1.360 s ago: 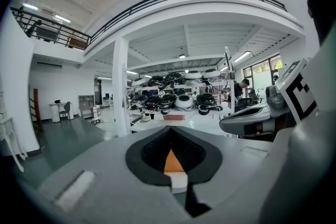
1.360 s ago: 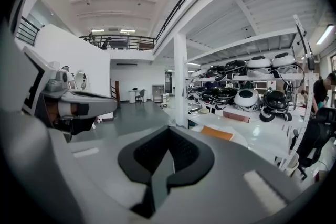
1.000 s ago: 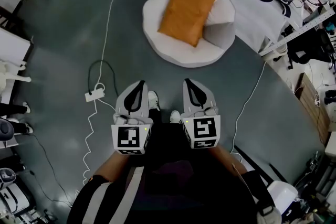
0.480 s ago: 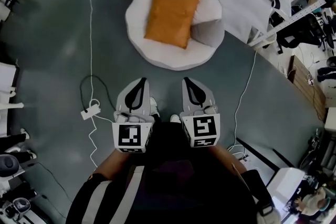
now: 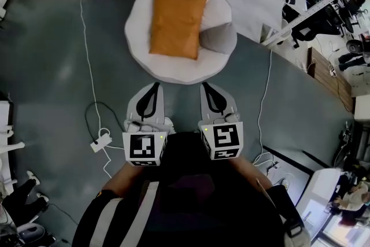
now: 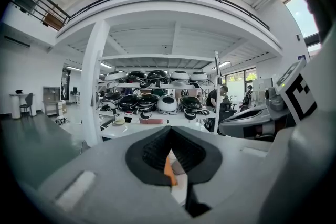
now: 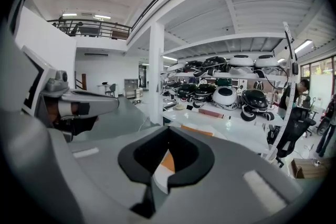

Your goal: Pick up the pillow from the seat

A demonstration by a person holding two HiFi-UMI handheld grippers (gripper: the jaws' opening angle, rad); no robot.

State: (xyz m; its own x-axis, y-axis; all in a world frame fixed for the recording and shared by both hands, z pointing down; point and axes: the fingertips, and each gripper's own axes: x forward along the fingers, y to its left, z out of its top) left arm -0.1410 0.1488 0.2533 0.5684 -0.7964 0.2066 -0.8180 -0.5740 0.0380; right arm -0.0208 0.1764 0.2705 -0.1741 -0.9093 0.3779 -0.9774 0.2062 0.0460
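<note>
With the left gripper [image 5: 154, 87] and right gripper [image 5: 204, 88] both closed and empty short of the round white seat [image 5: 179, 72], I judge the orange pillow [image 5: 176, 23] at its centre light, soft, and best pinched at a near corner.

A grey floor [image 5: 52, 66] is seen, and 1 round white seat [image 5: 173, 71] is set on it. An orange pillow [image 5: 176, 23] is laid flat on the seat, left of its middle. A white cable [image 5: 89, 61] is run down the floor left of the seat to a white power strip [image 5: 101, 142]. A black cable [image 5: 91, 114] is looped just beside the strip. A 2nd white cable [image 5: 267, 84] is laid right of the seat.
</note>
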